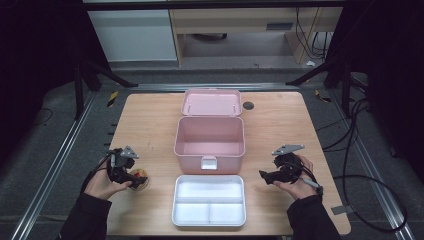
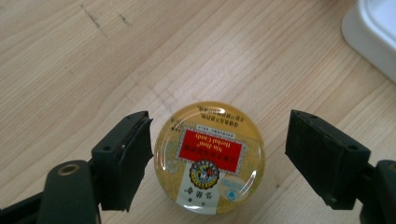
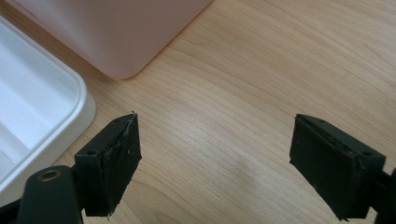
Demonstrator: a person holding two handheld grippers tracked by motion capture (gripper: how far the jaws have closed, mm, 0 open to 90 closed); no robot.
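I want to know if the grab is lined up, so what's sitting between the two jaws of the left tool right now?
In the left gripper view, the round yellow tin lies on the table between the open jaws of the left tool; neither pad touches it.

High view dim w/ dark surroundings; gripper views bright, sharp, glare on tin lid (image 2: 209, 156)

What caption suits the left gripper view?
Open left gripper straddles a round yellow candy tin on the wooden table.

Yellow tin (image 2: 209, 157) with red label; pink box (image 1: 209, 136); white tray (image 1: 209, 201).
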